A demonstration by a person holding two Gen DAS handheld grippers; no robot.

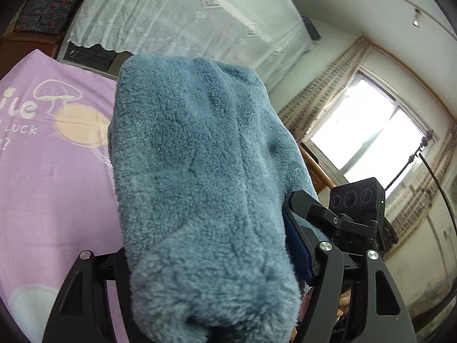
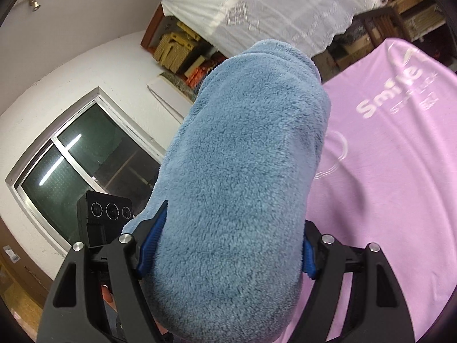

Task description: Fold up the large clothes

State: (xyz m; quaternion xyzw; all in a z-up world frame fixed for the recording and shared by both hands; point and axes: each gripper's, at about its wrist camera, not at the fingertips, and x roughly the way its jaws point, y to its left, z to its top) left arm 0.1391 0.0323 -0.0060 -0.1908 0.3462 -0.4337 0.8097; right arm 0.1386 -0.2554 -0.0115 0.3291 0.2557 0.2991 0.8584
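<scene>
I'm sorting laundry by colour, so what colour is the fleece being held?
Dusty blue fleece, plain, no pattern. The right wrist view shows it best.

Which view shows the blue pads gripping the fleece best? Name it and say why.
The right wrist view: both blue pads of the right gripper press the blue fleece. The left wrist view shows one pad; fleece hides the other.

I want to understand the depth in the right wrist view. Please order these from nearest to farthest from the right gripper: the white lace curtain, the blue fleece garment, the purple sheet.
1. Blue fleece garment: between the right gripper's pads.
2. Purple sheet: below, on the right.
3. White lace curtain: at the top, behind the sheet.
</scene>
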